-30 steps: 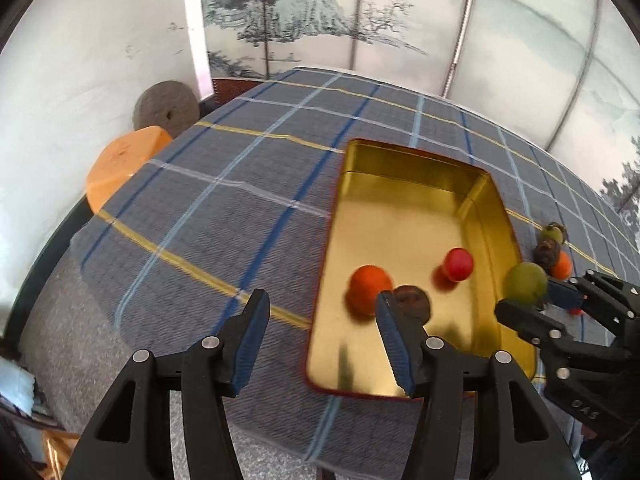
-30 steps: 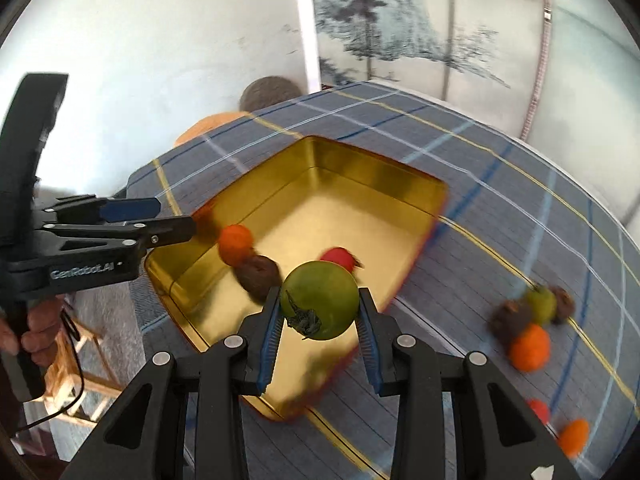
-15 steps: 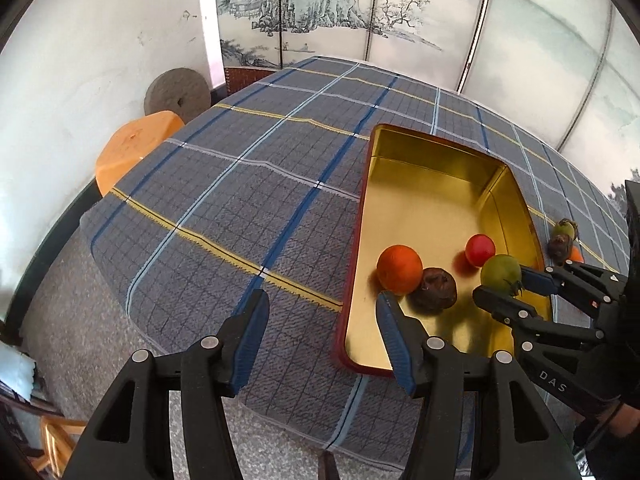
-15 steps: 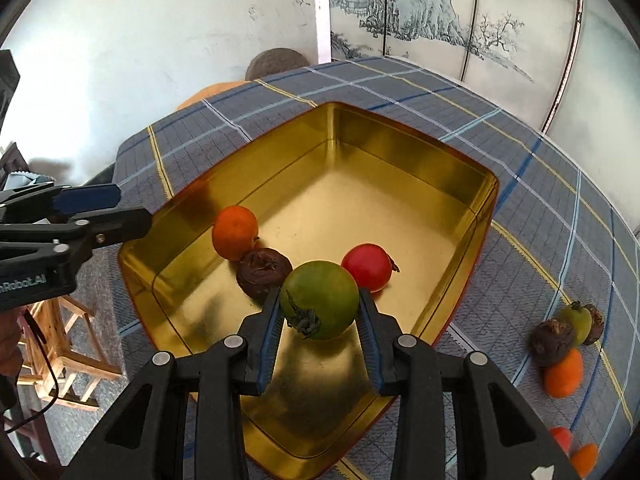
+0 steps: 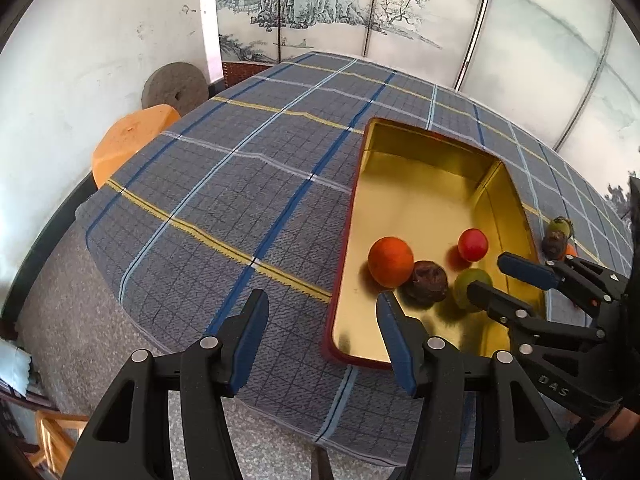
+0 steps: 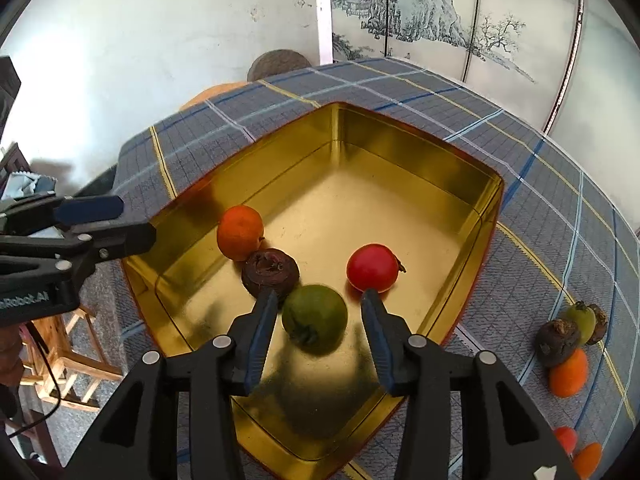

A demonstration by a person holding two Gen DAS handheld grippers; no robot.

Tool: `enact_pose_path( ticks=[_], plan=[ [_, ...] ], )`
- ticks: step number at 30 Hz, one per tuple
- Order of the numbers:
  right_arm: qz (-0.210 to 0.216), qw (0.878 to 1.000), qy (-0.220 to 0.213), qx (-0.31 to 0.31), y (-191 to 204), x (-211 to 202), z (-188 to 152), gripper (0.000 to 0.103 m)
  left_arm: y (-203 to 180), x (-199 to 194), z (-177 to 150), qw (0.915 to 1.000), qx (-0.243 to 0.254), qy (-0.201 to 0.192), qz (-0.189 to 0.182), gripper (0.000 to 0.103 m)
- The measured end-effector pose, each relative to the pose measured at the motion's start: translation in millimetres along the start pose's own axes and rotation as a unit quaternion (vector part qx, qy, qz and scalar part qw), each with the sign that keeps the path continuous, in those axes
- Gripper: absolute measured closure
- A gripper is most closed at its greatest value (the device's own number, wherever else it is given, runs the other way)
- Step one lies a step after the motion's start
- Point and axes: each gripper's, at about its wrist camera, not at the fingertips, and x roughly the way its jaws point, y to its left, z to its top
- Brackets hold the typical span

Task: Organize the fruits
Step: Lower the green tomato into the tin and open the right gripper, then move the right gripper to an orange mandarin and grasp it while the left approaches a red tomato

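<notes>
A gold tin (image 6: 400,132) with a red rim stands on the blue plaid tablecloth. Inside lie an orange fruit (image 6: 239,232), a dark brown fruit (image 6: 270,270), a red fruit (image 6: 372,267) and a green fruit (image 6: 314,318). My right gripper (image 6: 319,296) hangs low over the tin's near end. Its jaws are opening and the green fruit sits between them, free of both pads. In the left wrist view the same green fruit (image 5: 466,284) shows beside the right gripper (image 5: 490,276). My left gripper (image 5: 322,298) stands open and holds nothing, above the tin's near left rim.
Several loose fruits (image 6: 568,344) lie in a cluster on the cloth right of the tin, with more near the table's edge (image 6: 576,448). An orange stool (image 5: 128,140) and a round grey stone (image 5: 174,88) stand beyond the table's left edge. A wooden chair (image 6: 68,344) is below left.
The right gripper carried the green fruit over the tin and lowered it, then its jaws parted and let the fruit go inside. The left gripper stayed about where it was.
</notes>
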Motion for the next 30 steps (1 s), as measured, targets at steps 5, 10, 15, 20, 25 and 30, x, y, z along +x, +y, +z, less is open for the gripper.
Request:
enact_pose_path(
  ticks=[5, 10, 15, 20, 25, 30],
  plan=[
    [0.001, 0.999, -0.036, 0.029, -14.1, -31.4, -4.9, 0.061, -15.7, -7.3, 6.0, 0.9998, 0.011, -0.013, -0.013, 0.046],
    [-0.033, 0.995, -0.059, 0.078, -51.2, -66.0, -28.3, 0.058, -45.4, -11.2, 11.0, 0.9985, 0.035, -0.019, -0.038, 0.045],
    [-0.083, 0.985, -0.060, 0.137, -103.5, -95.4, -65.7, 0.058, -86.8, -14.4, 11.3, 0.9950, 0.071, -0.020, -0.067, 0.045],
    [-0.137, 0.970, -0.054, 0.196, -155.4, -120.8, -108.3, 0.058, -127.3, -14.6, 10.0, 0.9899, 0.106, -0.016, -0.093, 0.044],
    [-0.166, 0.959, -0.038, 0.228, -187.0, -126.4, -141.8, 0.058, -167.2, -10.8, 3.6, 0.9838, 0.141, -0.009, -0.110, 0.044],
    [-0.160, 0.957, -0.026, 0.242, -199.0, -116.7, -158.6, 0.058, -202.8, -0.7, -4.6, 0.9781, 0.168, 0.002, -0.122, 0.044]
  ],
)
